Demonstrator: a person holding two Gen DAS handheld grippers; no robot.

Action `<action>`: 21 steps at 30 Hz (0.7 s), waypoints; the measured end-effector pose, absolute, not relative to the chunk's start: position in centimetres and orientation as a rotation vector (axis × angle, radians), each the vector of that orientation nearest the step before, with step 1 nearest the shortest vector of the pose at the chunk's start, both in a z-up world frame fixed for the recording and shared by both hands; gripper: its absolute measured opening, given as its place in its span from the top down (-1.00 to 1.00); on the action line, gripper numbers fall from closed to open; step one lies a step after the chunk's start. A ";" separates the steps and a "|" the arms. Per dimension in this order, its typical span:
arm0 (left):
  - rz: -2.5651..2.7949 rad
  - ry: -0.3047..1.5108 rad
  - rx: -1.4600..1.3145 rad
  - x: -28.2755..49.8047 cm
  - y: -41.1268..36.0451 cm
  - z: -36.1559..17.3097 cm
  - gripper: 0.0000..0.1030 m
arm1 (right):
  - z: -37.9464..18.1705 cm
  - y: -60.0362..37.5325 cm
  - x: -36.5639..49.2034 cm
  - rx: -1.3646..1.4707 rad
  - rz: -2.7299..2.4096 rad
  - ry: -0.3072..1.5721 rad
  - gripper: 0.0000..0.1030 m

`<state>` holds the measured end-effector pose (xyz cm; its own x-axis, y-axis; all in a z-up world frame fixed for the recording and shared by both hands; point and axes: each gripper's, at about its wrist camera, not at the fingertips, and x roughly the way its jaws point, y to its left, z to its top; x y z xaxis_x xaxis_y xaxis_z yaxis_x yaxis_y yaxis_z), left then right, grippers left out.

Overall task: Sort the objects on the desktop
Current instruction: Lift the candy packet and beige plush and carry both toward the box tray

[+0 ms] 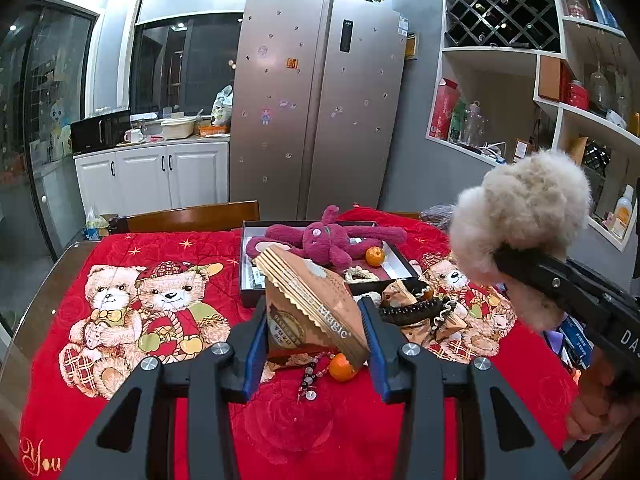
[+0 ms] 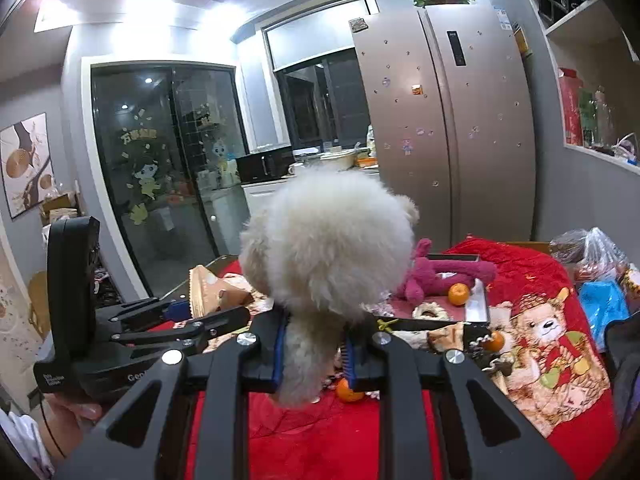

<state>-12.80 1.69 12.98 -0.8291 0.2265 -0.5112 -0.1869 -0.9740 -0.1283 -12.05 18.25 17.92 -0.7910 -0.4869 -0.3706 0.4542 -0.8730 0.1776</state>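
The tan snack packet (image 1: 316, 304) hangs clamped between the blue pads of the left gripper (image 1: 316, 340), lifted above the red bear blanket (image 1: 120, 272) and just in front of the black tray (image 1: 394, 260). The right gripper (image 2: 314, 344) pinches a fluffy cream plush toy (image 2: 328, 240) by its narrow lower part, up in the air to the right of the tray.

The packet is gripped low, its fanned top leaning toward the tray; I judge it could pivot or slide out if swung quickly. The plush is held by a thin tuft and may slip free.

In the tray lie a magenta plush rabbit (image 1: 328, 240) and a tangerine (image 1: 375, 256); another tangerine (image 1: 342, 367) sits well in front of the tray, beside a bead string (image 1: 310, 376). The plush hides much of the tray in the right wrist view, and the dark clutter right of the tray is hard to make out
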 end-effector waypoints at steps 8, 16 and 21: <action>2.770 -0.090 -0.845 -15.9 2.7 14.0 0.17 | 18.2 19.2 -15.5 0.613 -2.605 -0.131 0.56; 2.740 -0.120 -0.881 -20.8 4.0 14.4 0.17 | 18.2 20.5 -20.5 0.677 -2.602 -0.181 0.56; 2.712 -0.174 -0.935 -24.1 4.8 12.9 0.17 | 17.4 21.0 -23.5 0.722 -2.612 -0.175 0.54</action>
<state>-24.10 4.83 12.90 -0.7563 0.2885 -0.5871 -0.2110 -0.9571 -0.1984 -23.46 21.02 17.38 -0.7756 -0.4303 -0.4619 0.3648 -0.9027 0.2282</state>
